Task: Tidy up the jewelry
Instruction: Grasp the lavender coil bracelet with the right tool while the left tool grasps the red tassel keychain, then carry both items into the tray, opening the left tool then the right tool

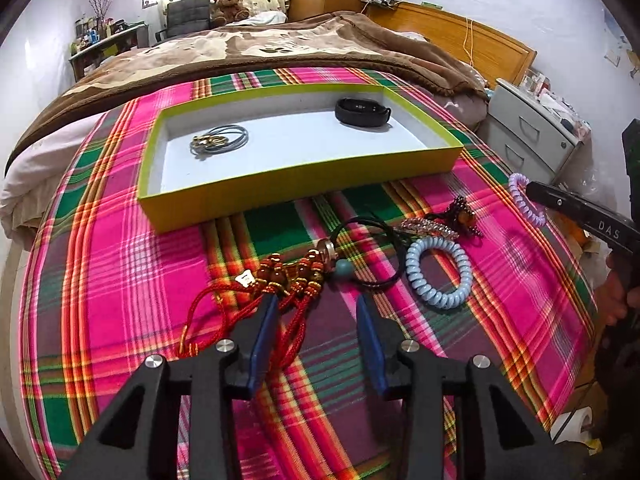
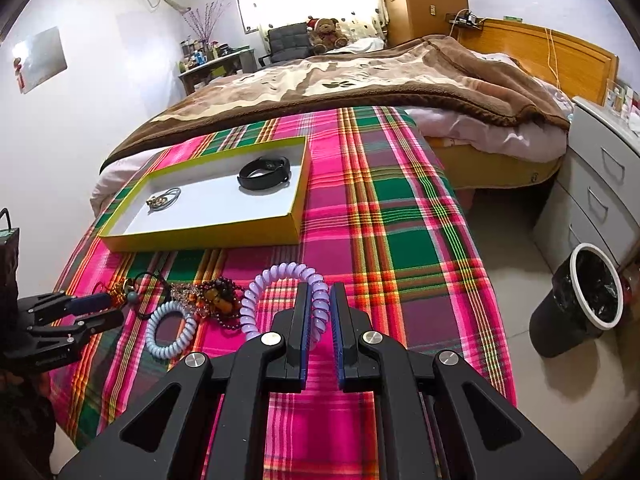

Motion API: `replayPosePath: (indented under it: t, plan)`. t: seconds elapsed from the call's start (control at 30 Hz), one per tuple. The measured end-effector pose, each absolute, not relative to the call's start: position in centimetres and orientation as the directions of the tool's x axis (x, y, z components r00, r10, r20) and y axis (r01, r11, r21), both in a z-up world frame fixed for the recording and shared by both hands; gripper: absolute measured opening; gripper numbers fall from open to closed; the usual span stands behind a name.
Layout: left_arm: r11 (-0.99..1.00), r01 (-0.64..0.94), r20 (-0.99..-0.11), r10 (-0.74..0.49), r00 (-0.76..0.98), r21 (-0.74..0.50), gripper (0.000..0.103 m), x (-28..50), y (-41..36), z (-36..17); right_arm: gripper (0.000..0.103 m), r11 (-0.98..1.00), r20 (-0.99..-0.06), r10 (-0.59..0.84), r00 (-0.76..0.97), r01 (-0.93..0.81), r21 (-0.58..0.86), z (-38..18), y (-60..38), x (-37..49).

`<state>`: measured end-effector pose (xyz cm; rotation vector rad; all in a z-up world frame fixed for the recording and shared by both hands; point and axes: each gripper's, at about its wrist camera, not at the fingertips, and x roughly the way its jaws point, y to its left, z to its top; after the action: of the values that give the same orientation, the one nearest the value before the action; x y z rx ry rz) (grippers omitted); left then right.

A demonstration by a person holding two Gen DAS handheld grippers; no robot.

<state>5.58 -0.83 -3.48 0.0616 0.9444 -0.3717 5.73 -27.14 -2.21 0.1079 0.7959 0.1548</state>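
A yellow-green tray (image 1: 304,178) (image 2: 208,236) lies on the plaid cloth and holds a black wristband (image 1: 362,111) (image 2: 265,173) and a grey cord bracelet (image 1: 219,141) (image 2: 163,199). My left gripper (image 1: 318,304) is open above the red tassel charm (image 1: 280,280), with a black cord necklace (image 1: 372,256) beside it. A pale blue coil band (image 1: 438,272) (image 2: 170,334), a rhinestone clip (image 1: 430,229) and a dark bead bracelet (image 1: 462,212) (image 2: 222,298) lie to the right. My right gripper (image 2: 319,300) is shut on the purple coil band (image 2: 280,292) (image 1: 524,200), held above the cloth.
The plaid cloth (image 1: 120,264) (image 2: 400,220) covers the foot of a bed with a brown blanket (image 2: 360,80). A white drawer unit (image 2: 600,184) and a black bin (image 2: 580,300) stand on the floor to the right.
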Motion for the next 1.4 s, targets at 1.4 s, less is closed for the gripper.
replayPosePath:
  t: [1.4]
  plan:
    - [0.963, 0.229, -0.756, -0.256, 0.603, -0.144, 0.012, 4.6, 2.1, -1.0, 0.01, 0.973, -0.685, 0.228, 0.692, -0.143, 0.179, -1.4, -25.8, 5.6]
